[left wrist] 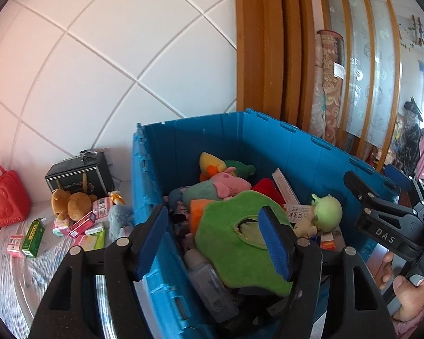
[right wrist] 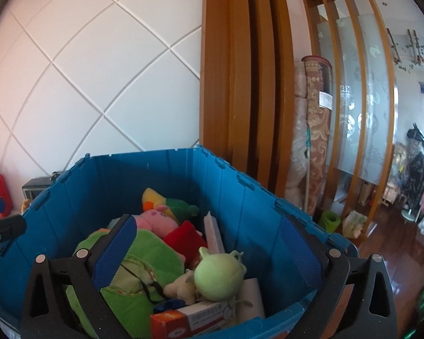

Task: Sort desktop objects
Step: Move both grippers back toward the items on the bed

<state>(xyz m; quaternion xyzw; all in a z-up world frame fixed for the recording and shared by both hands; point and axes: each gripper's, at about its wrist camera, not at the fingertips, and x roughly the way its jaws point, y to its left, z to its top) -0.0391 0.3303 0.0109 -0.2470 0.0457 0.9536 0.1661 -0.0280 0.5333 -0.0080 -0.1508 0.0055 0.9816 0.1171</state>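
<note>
A blue crate (left wrist: 195, 141) (right wrist: 166, 175) is piled with plush toys. On top lie a flat green plush (left wrist: 229, 243) (right wrist: 144, 257), a pink pig (left wrist: 229, 182) (right wrist: 155, 220) and a small doll with a pale green head (left wrist: 328, 212) (right wrist: 217, 276). My left gripper (left wrist: 213, 243) hovers open over the crate's left side, one finger above the wall and the other above the green plush, gripping nothing. My right gripper (right wrist: 206, 257) stands wide open above the crate's near edge. The green-headed doll lies below, between its fingers and untouched. An orange box (right wrist: 189, 322) rests beneath the doll.
Left of the crate, a striped cloth surface (left wrist: 19, 276) holds several small boxes (left wrist: 34, 237), a brown teddy bear (left wrist: 70, 203), a black case (left wrist: 79, 175) and a red bag (left wrist: 2, 195). Wooden pillars (right wrist: 240, 84) and rolled carpets (right wrist: 316, 141) stand behind. A hand (left wrist: 410, 291) holds the right gripper.
</note>
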